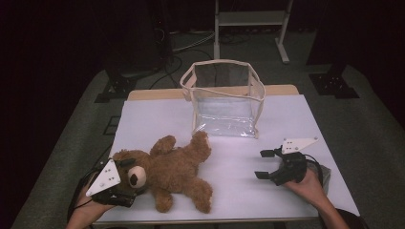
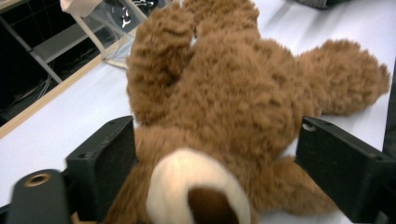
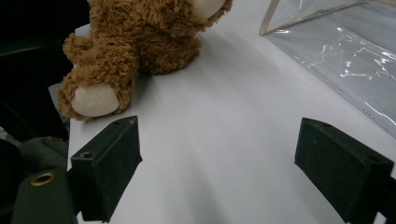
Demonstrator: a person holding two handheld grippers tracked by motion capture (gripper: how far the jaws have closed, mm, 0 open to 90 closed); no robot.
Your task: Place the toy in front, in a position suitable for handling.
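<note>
A brown teddy bear (image 1: 167, 171) lies on its back on the white table (image 1: 286, 119), head toward the front left corner and legs toward the middle. My left gripper (image 1: 131, 181) straddles the bear's head. In the left gripper view the head and pale snout of the bear (image 2: 224, 102) lie between the jaws of the left gripper (image 2: 217, 154). The fur brushes the left pad, and a sliver of table shows beside the right pad. My right gripper (image 1: 261, 164) stands open and empty at the front right; the right gripper (image 3: 217, 149) faces bare table, with the bear (image 3: 135, 42) beyond.
A clear plastic bag with cream trim (image 1: 224, 95) stands open-topped at the back middle of the table; the bag (image 3: 336, 42) lies off to one side of the right gripper. A metal frame (image 1: 250, 19) and cables lie on the floor behind.
</note>
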